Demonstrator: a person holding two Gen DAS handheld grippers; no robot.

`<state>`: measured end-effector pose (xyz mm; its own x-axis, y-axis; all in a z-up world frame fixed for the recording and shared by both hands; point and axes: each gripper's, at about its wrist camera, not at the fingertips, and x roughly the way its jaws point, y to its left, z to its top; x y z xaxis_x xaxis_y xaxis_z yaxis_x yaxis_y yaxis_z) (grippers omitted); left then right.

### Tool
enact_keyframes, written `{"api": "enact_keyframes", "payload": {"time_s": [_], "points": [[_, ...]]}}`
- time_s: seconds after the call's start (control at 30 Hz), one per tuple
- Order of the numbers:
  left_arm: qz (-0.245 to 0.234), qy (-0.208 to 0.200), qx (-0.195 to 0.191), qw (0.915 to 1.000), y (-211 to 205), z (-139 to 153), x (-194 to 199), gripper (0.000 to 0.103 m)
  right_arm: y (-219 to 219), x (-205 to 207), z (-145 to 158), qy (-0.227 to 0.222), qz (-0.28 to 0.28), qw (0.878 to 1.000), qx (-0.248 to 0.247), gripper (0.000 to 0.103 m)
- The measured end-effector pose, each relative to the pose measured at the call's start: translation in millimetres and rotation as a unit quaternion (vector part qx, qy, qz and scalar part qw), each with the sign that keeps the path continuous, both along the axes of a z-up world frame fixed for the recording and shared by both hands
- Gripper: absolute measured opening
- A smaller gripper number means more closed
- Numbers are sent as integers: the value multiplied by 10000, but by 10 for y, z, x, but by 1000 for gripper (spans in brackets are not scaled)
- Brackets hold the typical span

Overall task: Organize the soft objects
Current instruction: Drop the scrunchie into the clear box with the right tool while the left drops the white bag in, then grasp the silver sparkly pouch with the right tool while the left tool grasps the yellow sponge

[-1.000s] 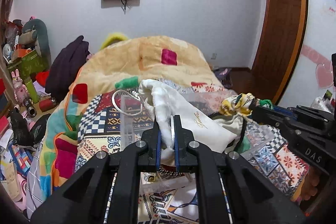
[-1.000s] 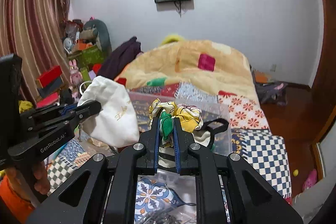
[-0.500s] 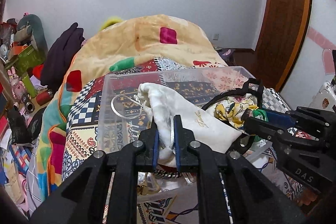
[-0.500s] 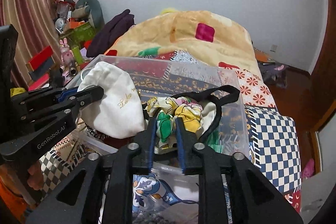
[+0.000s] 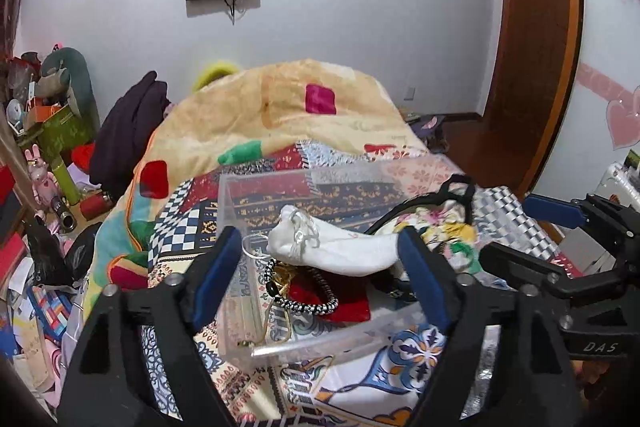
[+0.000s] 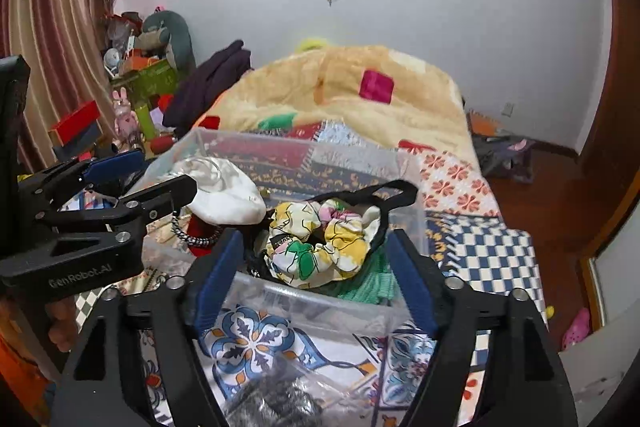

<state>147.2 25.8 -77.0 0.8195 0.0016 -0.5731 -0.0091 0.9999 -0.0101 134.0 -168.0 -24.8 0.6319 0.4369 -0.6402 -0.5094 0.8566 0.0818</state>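
A clear plastic box (image 5: 256,187) (image 6: 296,143) stands on the patterned bed. In it lies a white drawstring pouch (image 5: 340,251) (image 6: 224,195), on top of a red cloth and a black-and-white cord bracelet (image 5: 304,303). Beside it, at the right, rests a yellow floral scrunchie (image 6: 316,243) (image 5: 444,223) with a black strap (image 6: 380,189) looped over it. My left gripper (image 5: 320,259) has its jaws opening, wide apart, and the pouch lies free beyond them. My right gripper (image 6: 316,259) is opening too, with the scrunchie loose between its fingers, untouched by the pads.
A beige blanket (image 5: 280,115) with coloured patches is heaped at the far end of the bed. Cluttered shelves and toys (image 5: 44,131) crowd the left. A dark garment (image 5: 128,131) lies by the blanket. A brown door (image 5: 532,47) stands at the right. A plastic bag (image 6: 276,395) lies near me.
Both grippers went from shut to wide. The pouch and the scrunchie, held above the box before, dropped and lie inside it. Both grippers dipped toward the box, then came back.
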Motion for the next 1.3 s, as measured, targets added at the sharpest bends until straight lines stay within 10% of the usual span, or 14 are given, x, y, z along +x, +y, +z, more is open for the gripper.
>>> {"api": "enact_keyframes", "payload": {"time_s": [0.5, 0.93, 1.3], "points": [[-434, -313, 93, 9985, -248, 198, -763, 100, -261, -557, 128, -272, 75, 9996, 26, 83], [-513, 380, -155, 9978, -282, -300, -1039, 100, -163, -585, -596, 1042, 256, 9941, -158, 81], [-654, 583, -328, 9956, -344, -391, -1108, 100, -89, -608, -725, 1234, 391, 9914, -214, 31]]}}
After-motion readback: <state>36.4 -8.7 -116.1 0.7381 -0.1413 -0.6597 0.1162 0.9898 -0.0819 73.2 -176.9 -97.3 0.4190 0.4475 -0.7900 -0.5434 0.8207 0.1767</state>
